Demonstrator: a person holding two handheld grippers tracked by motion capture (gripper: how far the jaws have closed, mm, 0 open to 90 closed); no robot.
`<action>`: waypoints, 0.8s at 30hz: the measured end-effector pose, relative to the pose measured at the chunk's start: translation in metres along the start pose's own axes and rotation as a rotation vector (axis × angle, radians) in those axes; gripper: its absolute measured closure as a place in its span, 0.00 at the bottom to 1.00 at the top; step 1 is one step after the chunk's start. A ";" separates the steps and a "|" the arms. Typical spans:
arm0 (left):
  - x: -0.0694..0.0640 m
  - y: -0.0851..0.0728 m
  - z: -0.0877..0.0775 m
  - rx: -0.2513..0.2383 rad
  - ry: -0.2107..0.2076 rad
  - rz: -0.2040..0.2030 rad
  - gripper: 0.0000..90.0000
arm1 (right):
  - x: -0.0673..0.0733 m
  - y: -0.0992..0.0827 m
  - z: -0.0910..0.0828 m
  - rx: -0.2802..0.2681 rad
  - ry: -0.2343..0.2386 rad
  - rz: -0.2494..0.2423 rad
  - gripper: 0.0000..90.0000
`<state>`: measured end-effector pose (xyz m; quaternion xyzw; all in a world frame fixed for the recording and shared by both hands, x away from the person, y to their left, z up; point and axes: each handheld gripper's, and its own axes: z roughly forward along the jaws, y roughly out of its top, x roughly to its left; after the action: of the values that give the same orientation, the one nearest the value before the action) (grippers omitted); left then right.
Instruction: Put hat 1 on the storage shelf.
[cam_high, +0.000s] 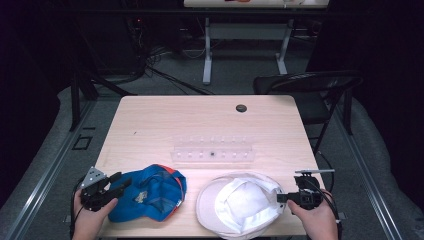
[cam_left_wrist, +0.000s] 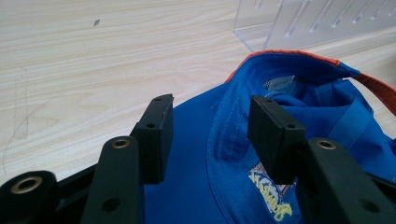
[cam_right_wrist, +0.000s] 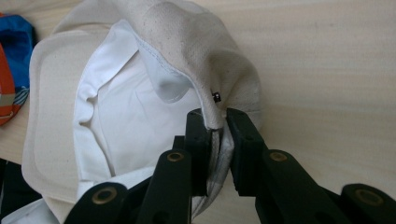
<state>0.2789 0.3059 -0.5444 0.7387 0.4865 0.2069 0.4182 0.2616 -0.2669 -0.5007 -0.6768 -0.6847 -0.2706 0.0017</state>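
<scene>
A clear plastic rack (cam_high: 212, 149) (slotted along its length) lies on the wooden counter (cam_high: 150, 125), beyond both tools and about midway between them. Farther off, a small dark round cap (cam_high: 241, 108) sits in the countertop, and a black folding chair (cam_high: 310, 90) stands behind it.

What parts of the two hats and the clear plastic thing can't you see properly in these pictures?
- Blue cap: its yellow logo is half behind the left gripper jaw in the left gripper view, unreadable.
- White cap: the tiny dark tag on its rim is too small to read in the right gripper view; the pinched edge hides between the right gripper pads.
- Clear plastic rack: cut off by the top edge in the left gripper view; see-through and faint in the high view.
</scene>
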 end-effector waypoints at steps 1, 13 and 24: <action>0.000 0.000 0.000 0.000 0.000 0.000 0.57 | 0.001 0.004 0.001 0.001 -0.005 -0.004 0.89; -0.001 0.000 0.002 0.003 -0.004 0.004 0.57 | 0.005 0.049 0.009 0.032 -0.031 -0.012 0.90; 0.000 -0.001 0.003 0.008 -0.003 0.004 0.57 | 0.021 0.089 0.002 0.087 -0.174 -0.079 0.90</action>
<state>0.2802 0.3044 -0.5465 0.7417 0.4851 0.2046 0.4156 0.3431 -0.2520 -0.4622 -0.6696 -0.7194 -0.1806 -0.0391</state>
